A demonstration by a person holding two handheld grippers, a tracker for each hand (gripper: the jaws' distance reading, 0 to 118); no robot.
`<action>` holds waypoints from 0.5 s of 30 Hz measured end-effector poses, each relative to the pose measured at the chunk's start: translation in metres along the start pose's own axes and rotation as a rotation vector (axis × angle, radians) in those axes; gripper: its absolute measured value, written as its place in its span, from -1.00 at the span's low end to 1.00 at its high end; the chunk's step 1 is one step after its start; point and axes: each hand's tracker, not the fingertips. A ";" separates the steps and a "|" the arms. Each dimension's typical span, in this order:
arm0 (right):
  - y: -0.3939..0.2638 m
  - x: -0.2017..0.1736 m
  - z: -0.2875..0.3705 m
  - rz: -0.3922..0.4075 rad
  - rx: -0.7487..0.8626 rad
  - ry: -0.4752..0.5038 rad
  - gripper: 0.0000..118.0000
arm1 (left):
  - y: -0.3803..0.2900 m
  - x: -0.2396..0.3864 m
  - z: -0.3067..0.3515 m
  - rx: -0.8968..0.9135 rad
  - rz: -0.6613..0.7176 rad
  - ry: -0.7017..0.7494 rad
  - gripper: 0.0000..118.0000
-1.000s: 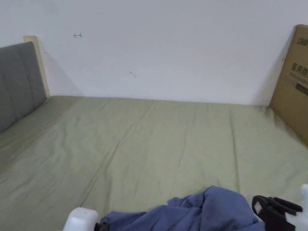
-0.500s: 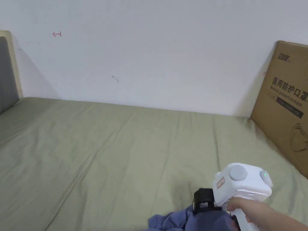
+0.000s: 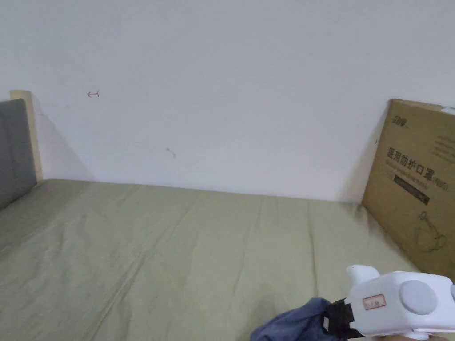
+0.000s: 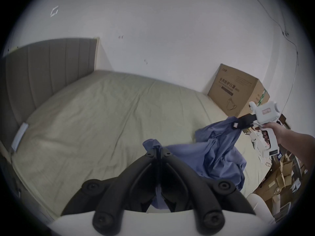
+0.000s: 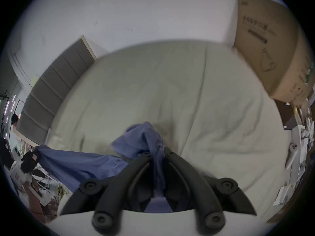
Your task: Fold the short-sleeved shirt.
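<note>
Up close, both gripper views show each pair of tongs, left tongs [image 4: 158,150] and right tongs [image 5: 156,154], clamped on the blue shirt [image 4: 219,151], slung between them above the bed [image 3: 177,248]. Open sheet reaches the wall; a cardboard box [image 3: 417,195] bounds the right. Since a second ago the shirt has risen off the bed.

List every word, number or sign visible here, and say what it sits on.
Cardboard box: rows of printed Chinese characters, too blurred to quote reliably.
Right tool, sticker on its white body: red-edged, too small to read.
Wall: small red arrow-like mark, no letters.
</note>
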 end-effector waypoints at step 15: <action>0.136 -0.015 0.192 0.008 0.431 -0.126 -0.88 | 0.251 0.058 -0.018 0.162 -0.153 -0.027 -0.96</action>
